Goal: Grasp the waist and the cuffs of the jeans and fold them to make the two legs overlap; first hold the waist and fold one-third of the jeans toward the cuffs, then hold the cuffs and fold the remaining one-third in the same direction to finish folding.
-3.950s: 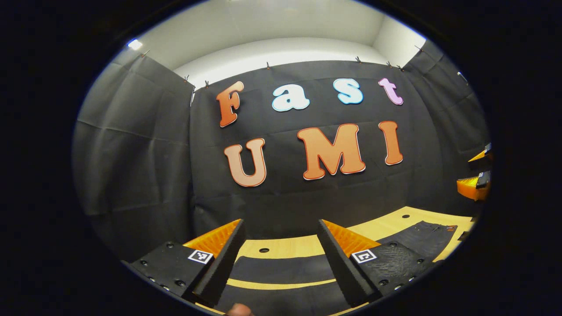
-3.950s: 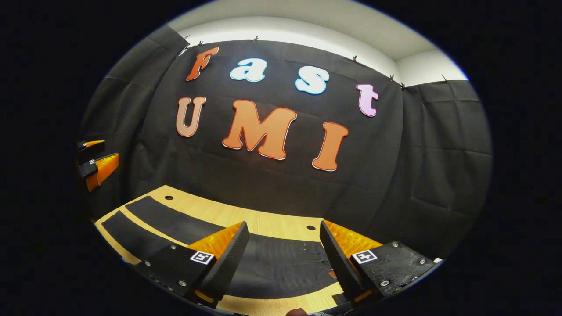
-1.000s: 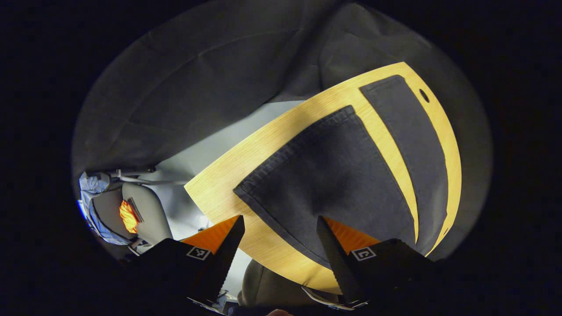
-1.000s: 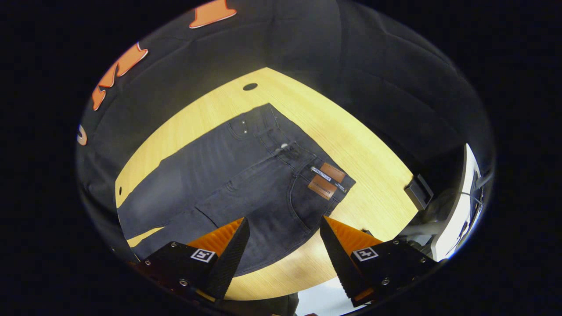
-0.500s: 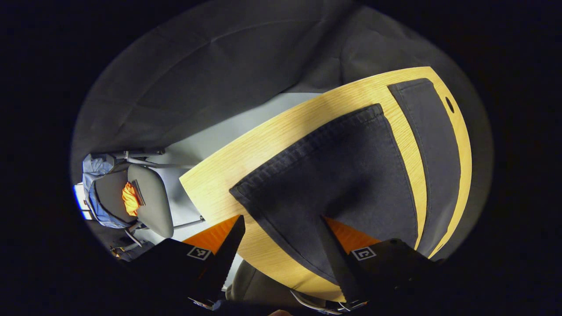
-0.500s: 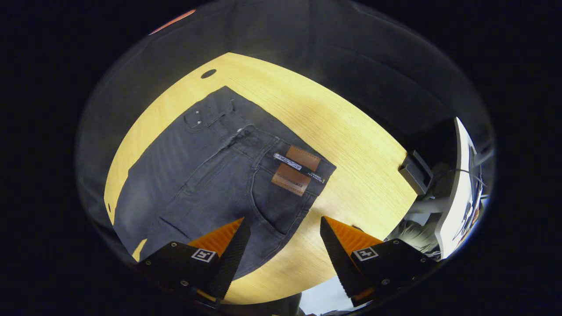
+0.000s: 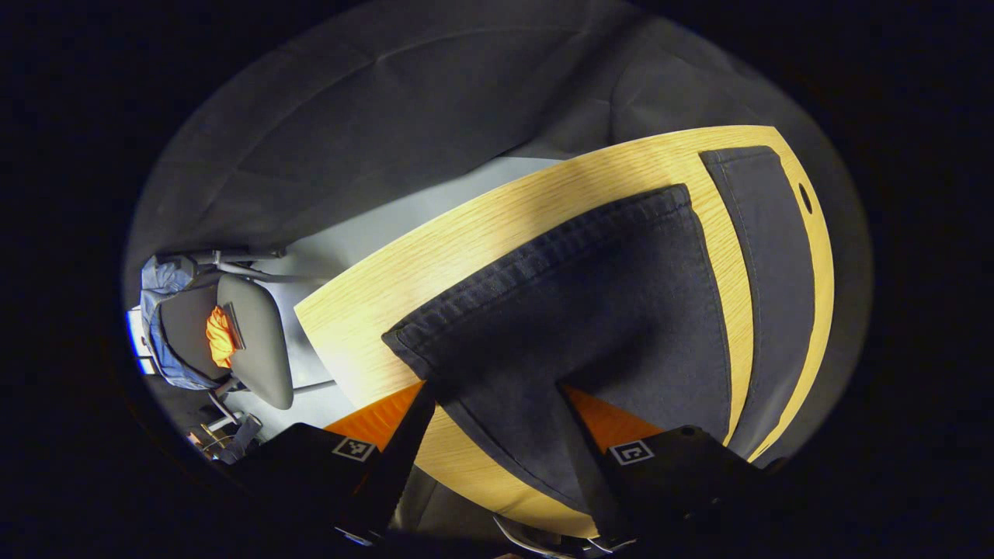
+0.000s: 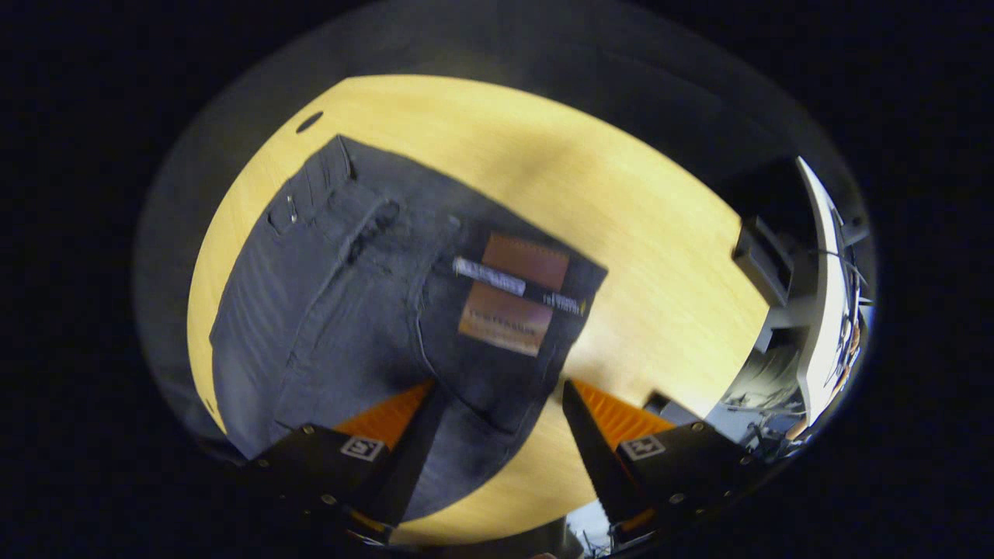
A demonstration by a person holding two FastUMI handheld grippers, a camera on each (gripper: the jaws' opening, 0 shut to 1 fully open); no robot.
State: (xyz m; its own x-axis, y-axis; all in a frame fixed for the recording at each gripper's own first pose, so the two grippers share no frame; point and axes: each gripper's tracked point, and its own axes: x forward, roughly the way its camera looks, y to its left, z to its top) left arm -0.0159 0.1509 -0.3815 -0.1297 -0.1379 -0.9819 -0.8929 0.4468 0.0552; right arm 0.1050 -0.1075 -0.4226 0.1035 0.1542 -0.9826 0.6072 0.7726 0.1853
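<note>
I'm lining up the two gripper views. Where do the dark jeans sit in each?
Left gripper view: the dark denim jeans show their cuff end, centre to right, both legs flat.
Right gripper view: their waist end, with the brown patch, lies centre-left.
Shared landmark: the light wooden table under them.

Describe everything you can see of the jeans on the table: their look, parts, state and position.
The jeans are dark grey denim, lying flat and unfolded on the light wooden table. In the right gripper view the waist end shows a waistband, a fly, a front pocket and brown tags. In the left gripper view the two legs lie apart, a strip of table between them, and the near cuff has a stitched hem. Each open gripper is near the fabric, left gripper at the cuff, right gripper at the waist.
</note>
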